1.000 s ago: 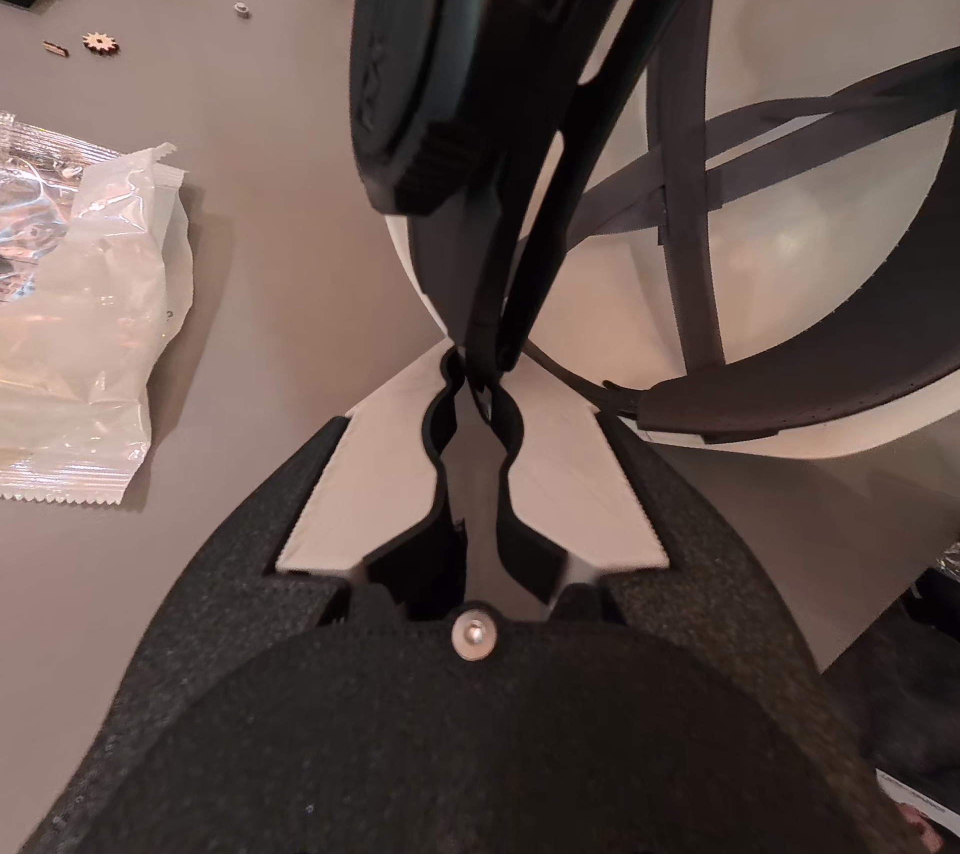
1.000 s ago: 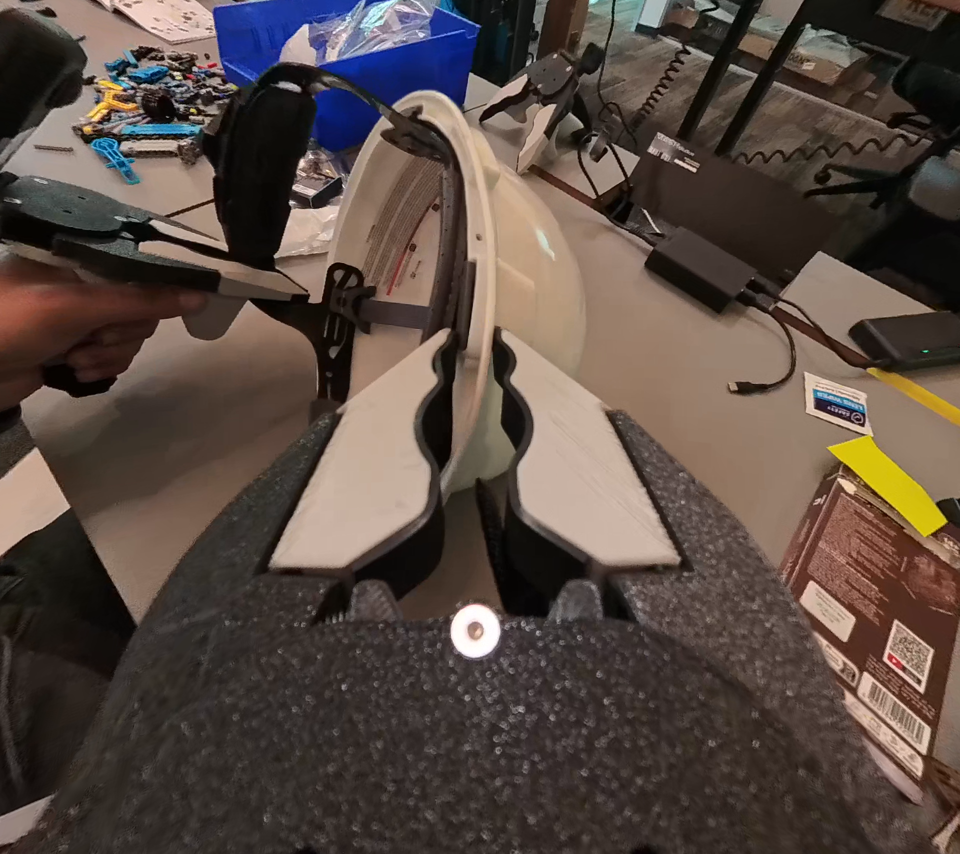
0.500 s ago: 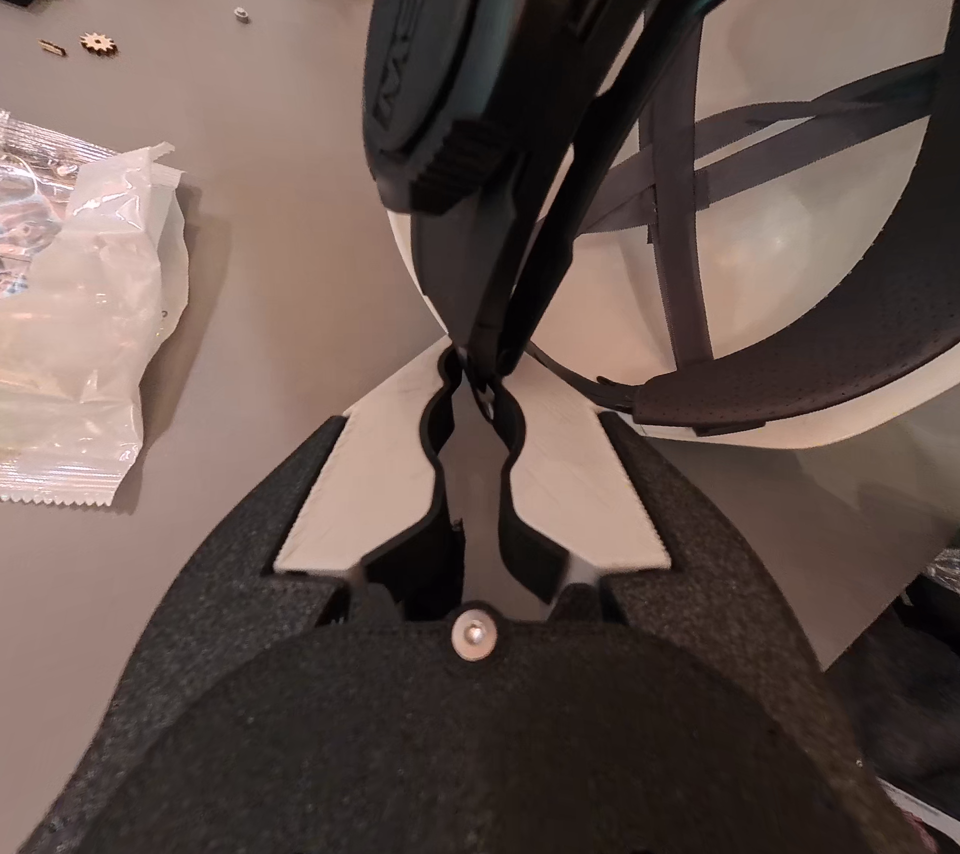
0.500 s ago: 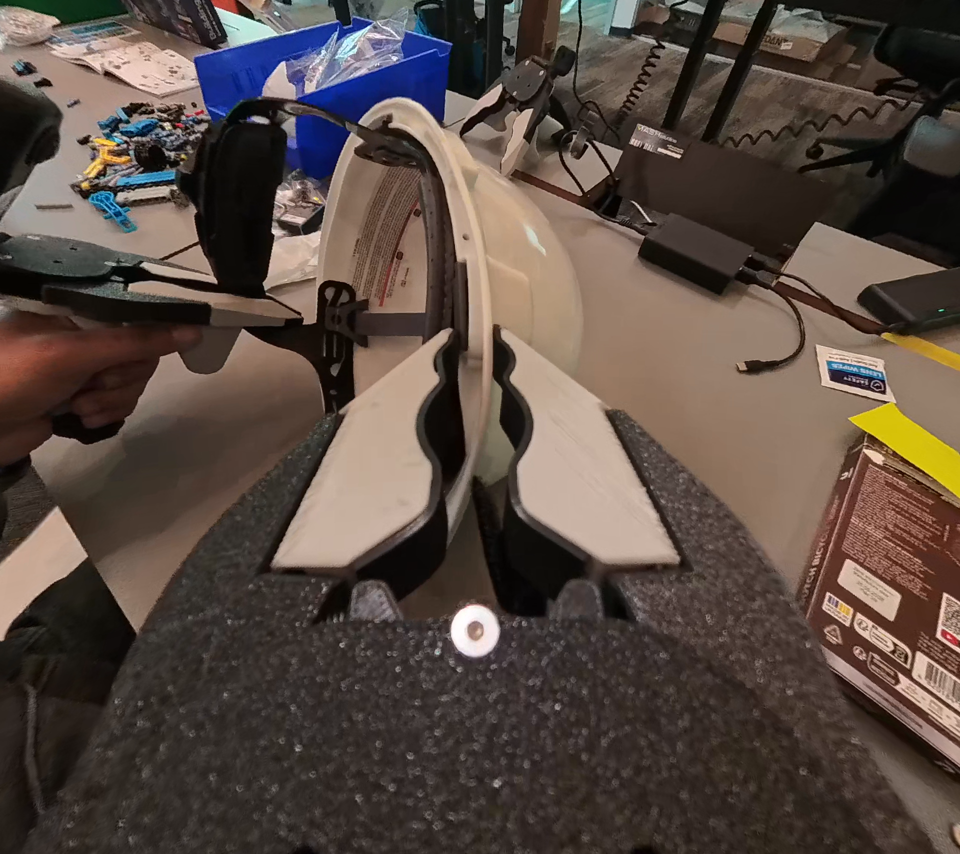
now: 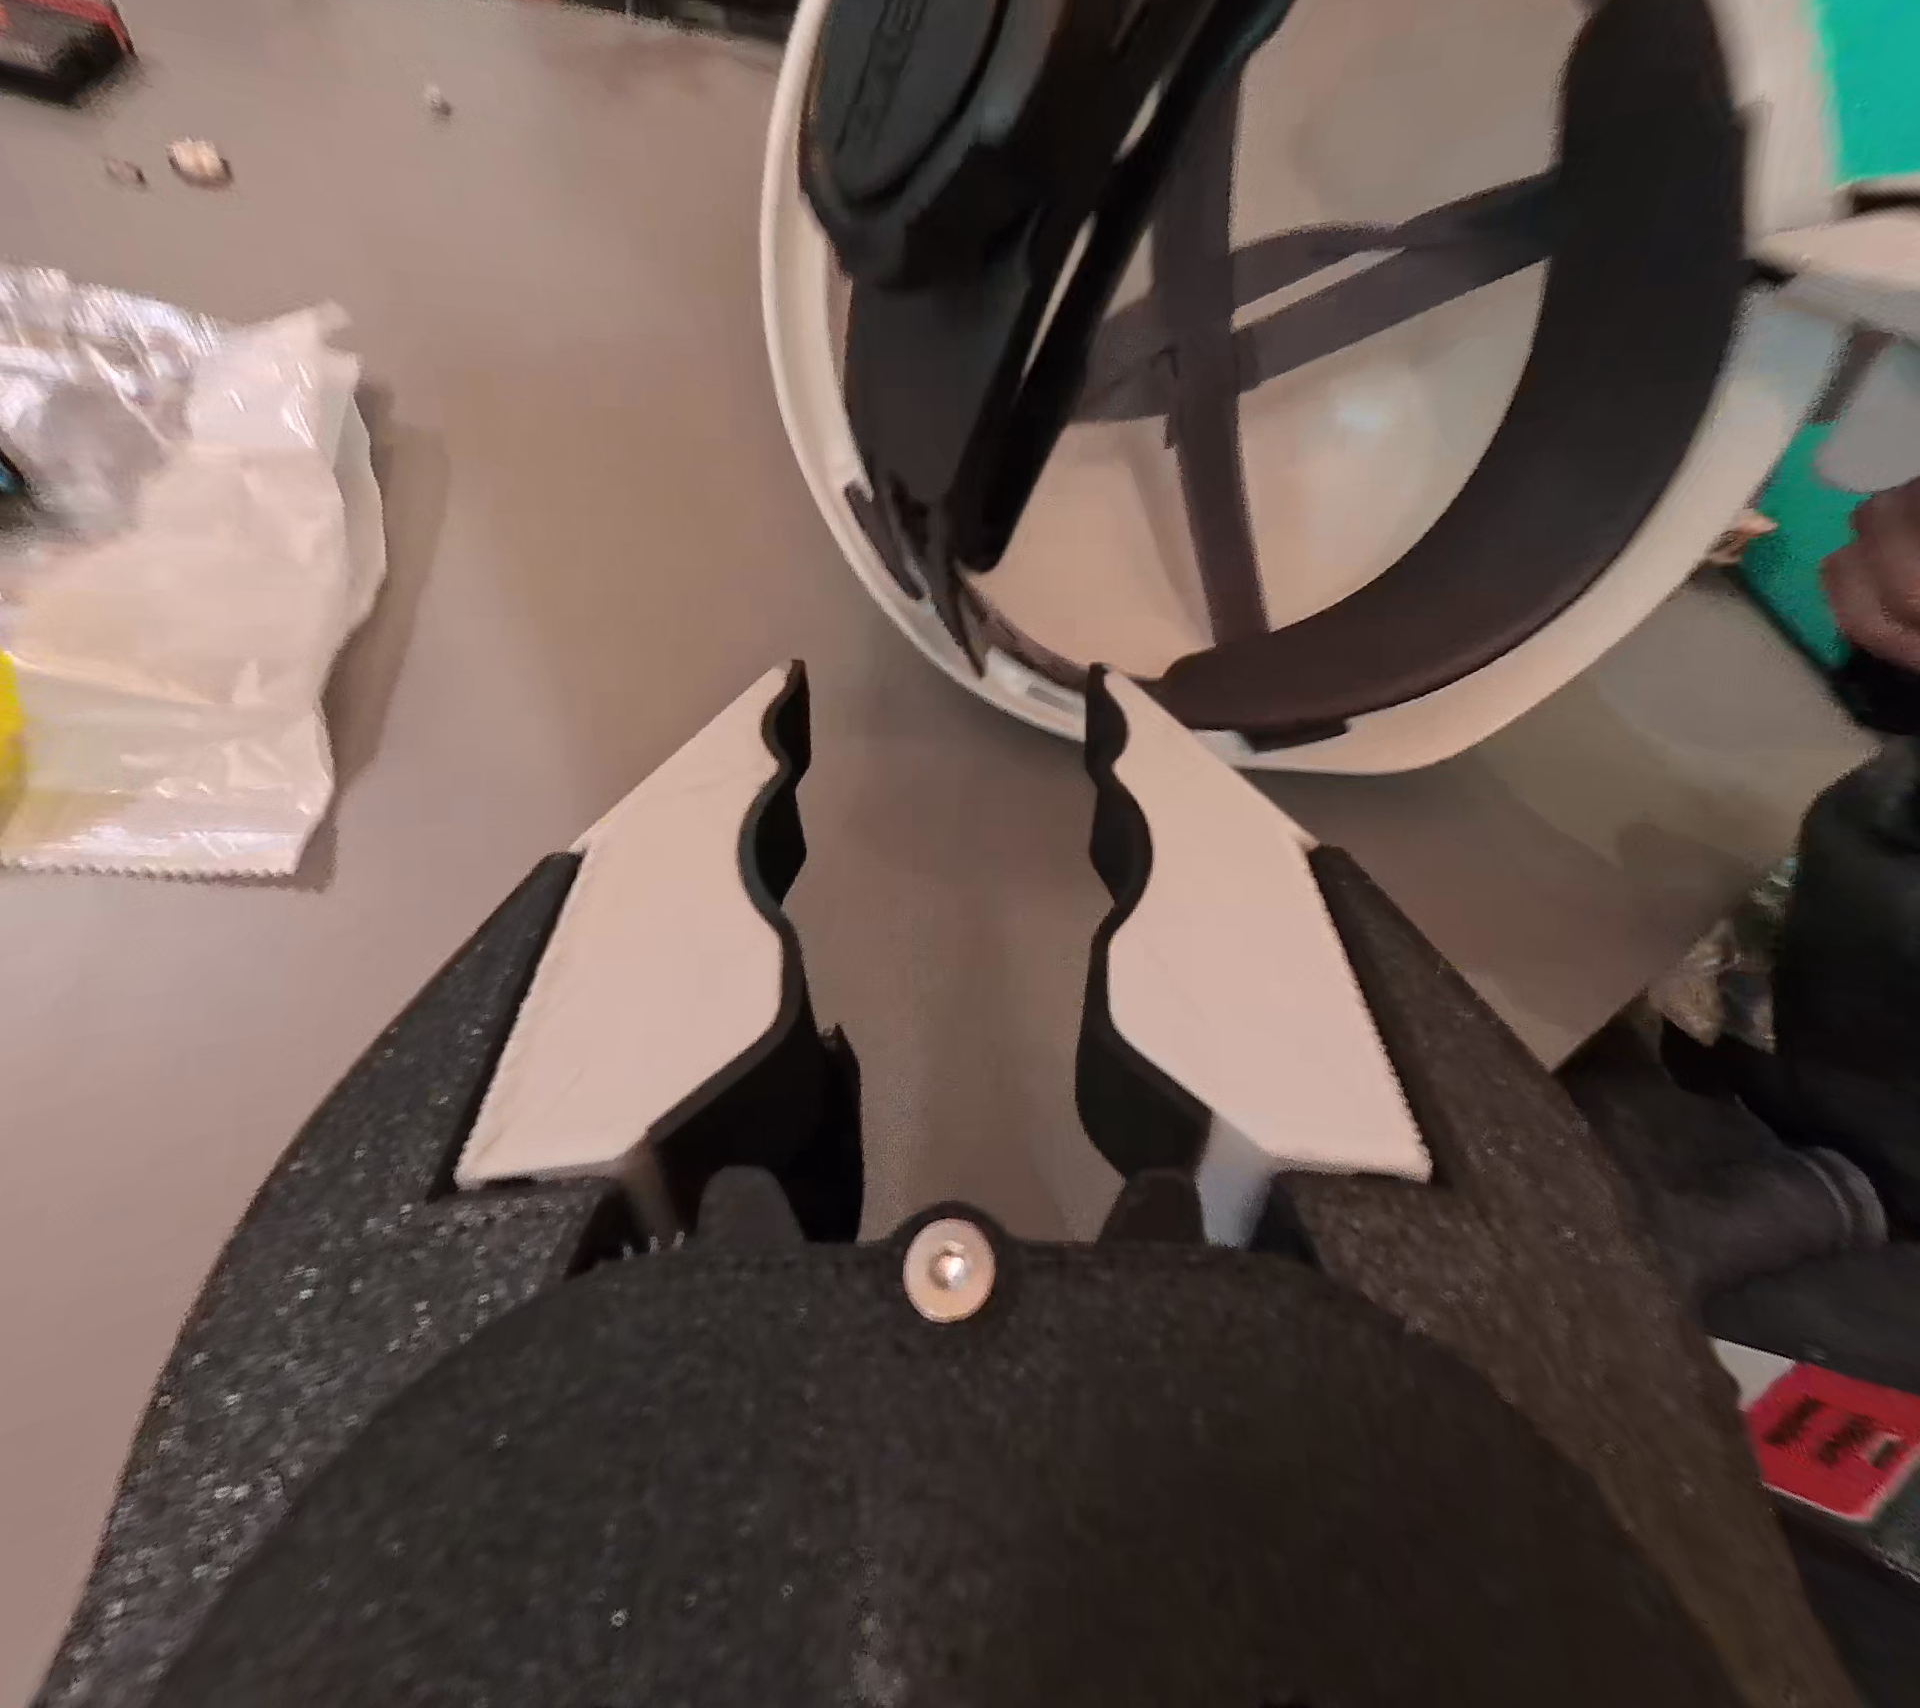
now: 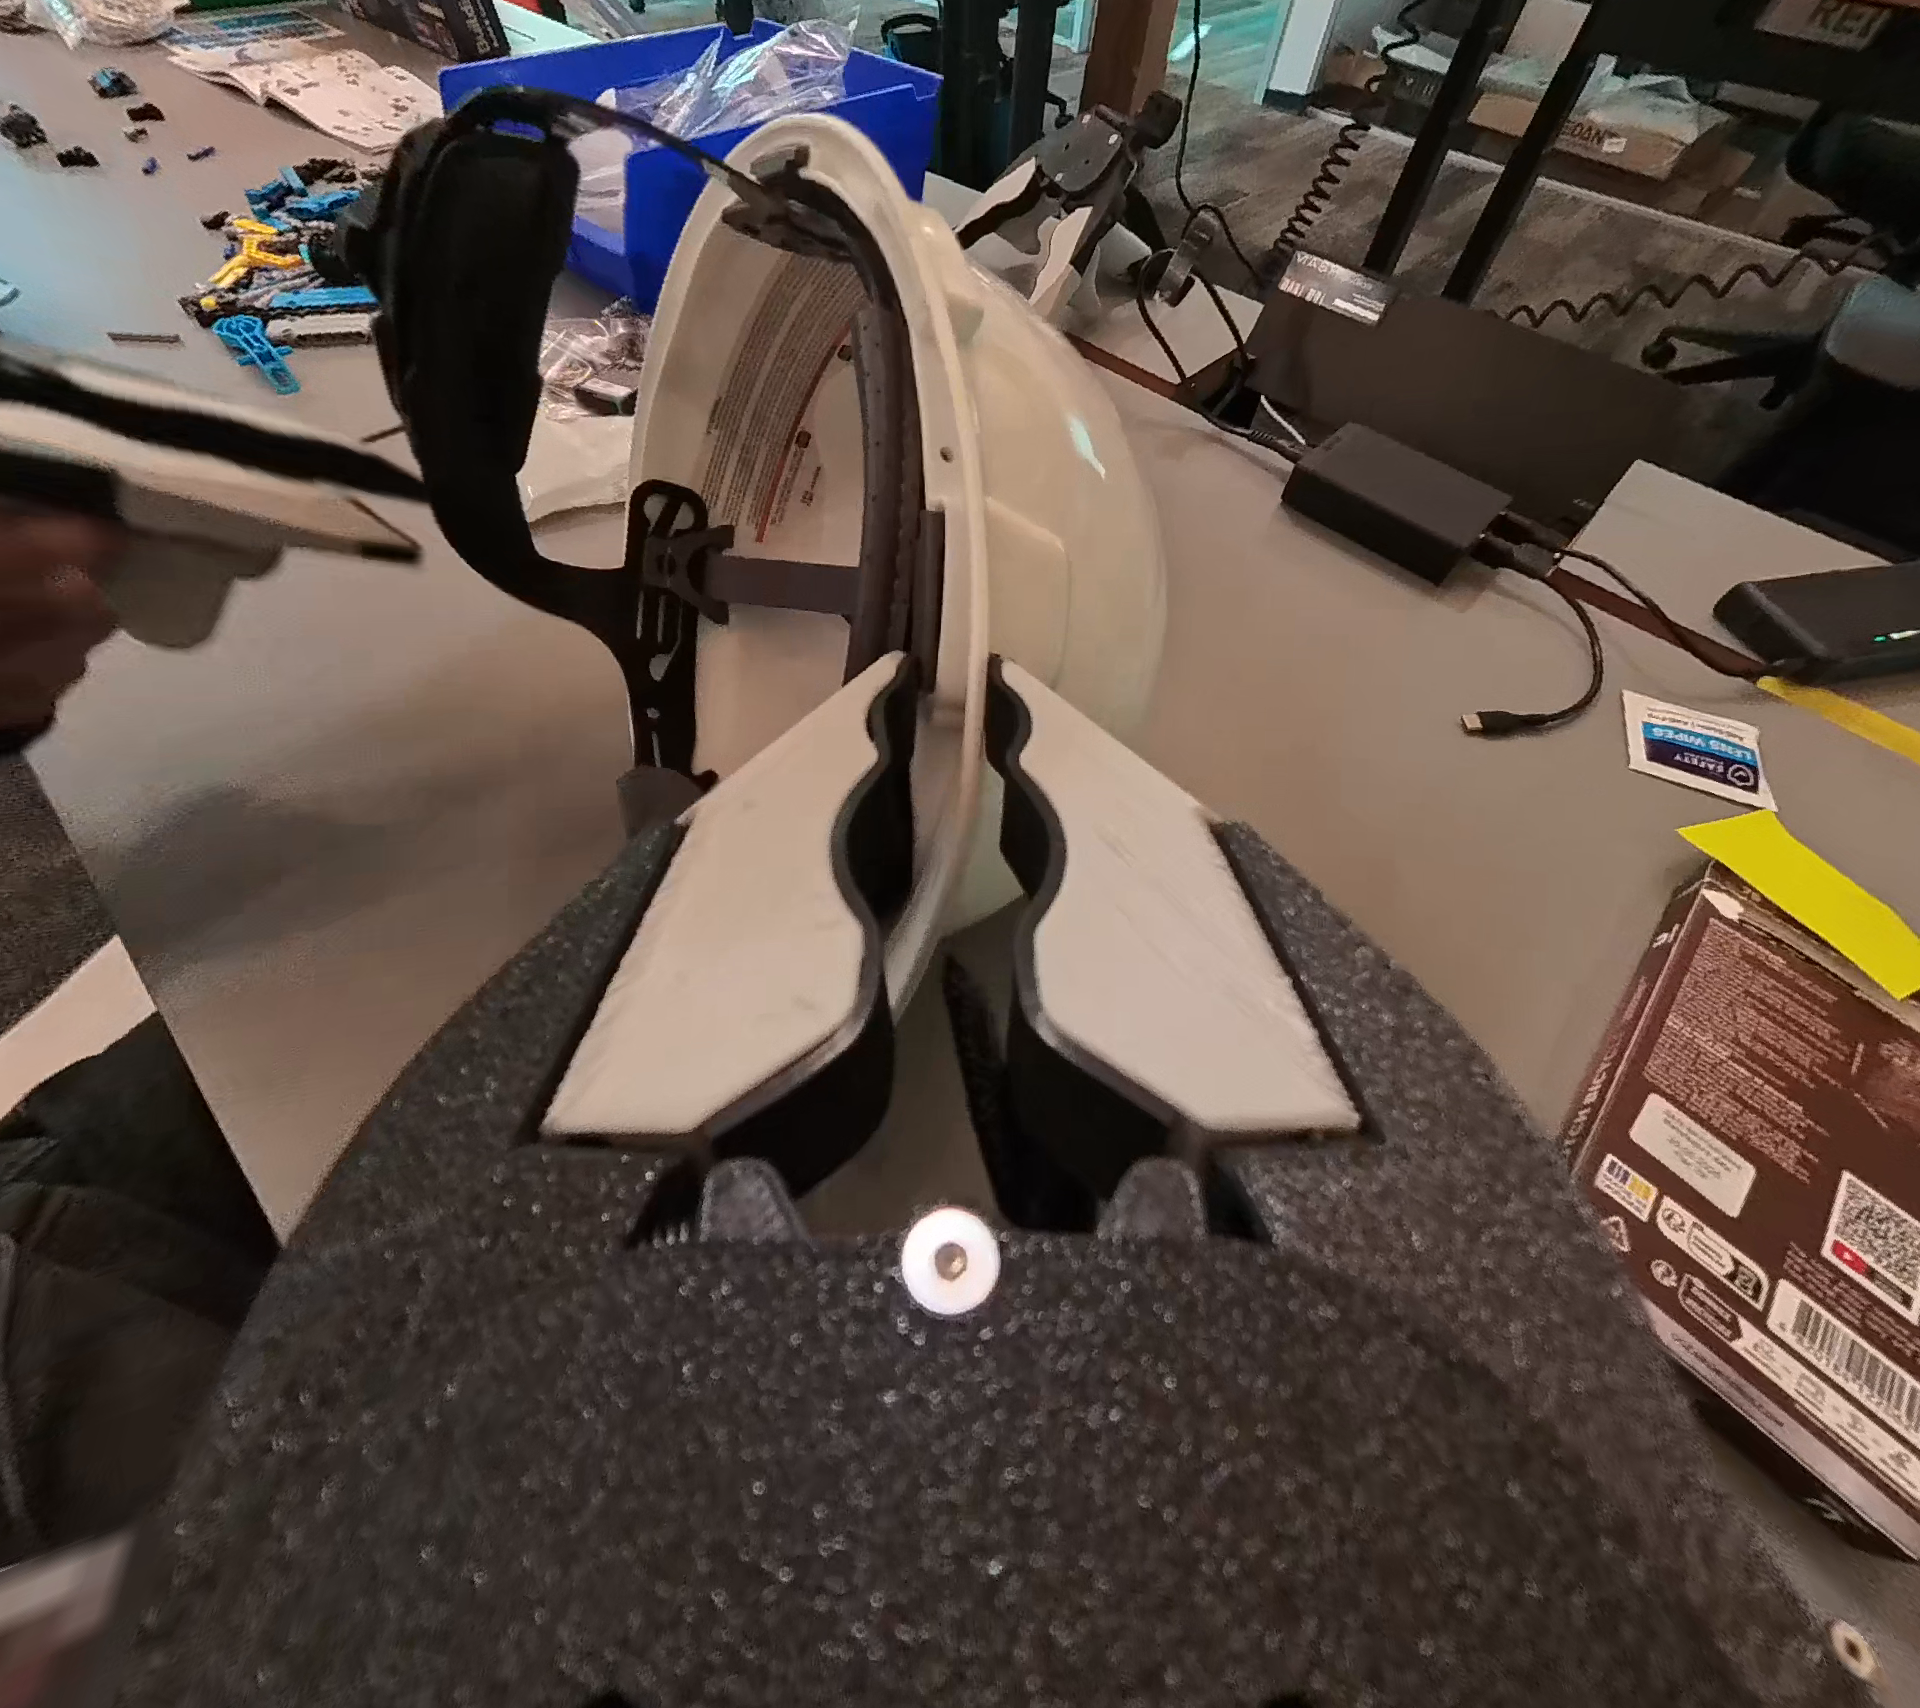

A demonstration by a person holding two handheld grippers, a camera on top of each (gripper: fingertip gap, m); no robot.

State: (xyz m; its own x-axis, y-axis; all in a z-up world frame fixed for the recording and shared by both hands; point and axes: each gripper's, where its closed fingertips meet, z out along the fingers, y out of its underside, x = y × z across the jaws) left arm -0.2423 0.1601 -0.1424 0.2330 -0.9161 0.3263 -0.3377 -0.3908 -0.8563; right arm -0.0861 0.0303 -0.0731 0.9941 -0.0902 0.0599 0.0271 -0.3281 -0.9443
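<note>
— So, how is that white plastic hard hat (image 6: 997, 453) handling?

— Judging by looks, I'm holding something light and stiff, with a smooth, maybe slippery shell. My right gripper (image 6: 951, 687) is pinching its thin rim, the hat standing on edge above the grey table (image 6: 1299, 723).

— And your other tool?

— My left gripper (image 5: 940, 692) is hovering with its jaws spread, gripping nothing, just beside the hat's opening. Nearest it is the black plastic headband frame (image 5: 966, 370) with its round adjustment knob (image 5: 914, 48), hanging out of the shell.

— Where would you grab?

— I'm favouring the rim or that frame; the dome offers no edge.
</note>
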